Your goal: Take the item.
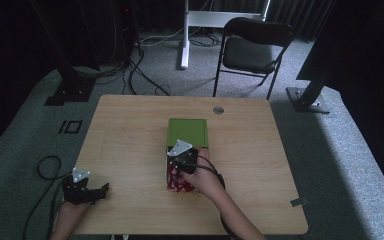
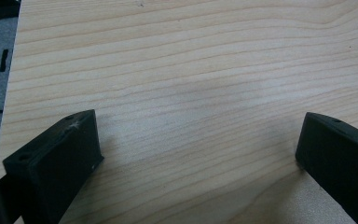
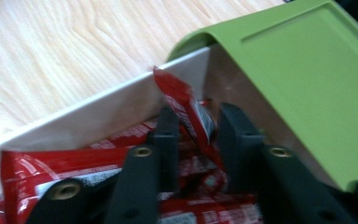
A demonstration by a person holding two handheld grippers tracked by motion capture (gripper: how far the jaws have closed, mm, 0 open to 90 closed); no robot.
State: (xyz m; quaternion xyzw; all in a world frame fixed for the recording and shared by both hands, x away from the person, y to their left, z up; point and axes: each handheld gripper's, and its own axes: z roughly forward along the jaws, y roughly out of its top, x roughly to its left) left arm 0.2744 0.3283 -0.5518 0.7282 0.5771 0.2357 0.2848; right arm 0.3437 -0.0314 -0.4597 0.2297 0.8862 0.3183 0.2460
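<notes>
Right gripper view puts the right gripper (image 3: 193, 128) nearest, its jaws pinching one upright red foil snack packet (image 3: 182, 105) at twelve o'clock; more red packets (image 3: 51, 172) lie heaped at seven o'clock inside a white open-topped box (image 3: 98, 109); beyond, at two o'clock, leans a flat green plastic lid (image 3: 307, 84). Packets look light, crinkly and slippery; gripping mid-body seems safest. Left gripper (image 2: 198, 154) rests spread wide over the pale wooden table (image 2: 191, 70).

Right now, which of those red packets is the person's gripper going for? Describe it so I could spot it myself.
Find the green lid at the middle of the wooden table; against its near edge sits a white box of red packets. The one meant is between the right hand-held gripper's jaws: it alone stands up on end against the box wall, while its neighbours lie flat.
</notes>
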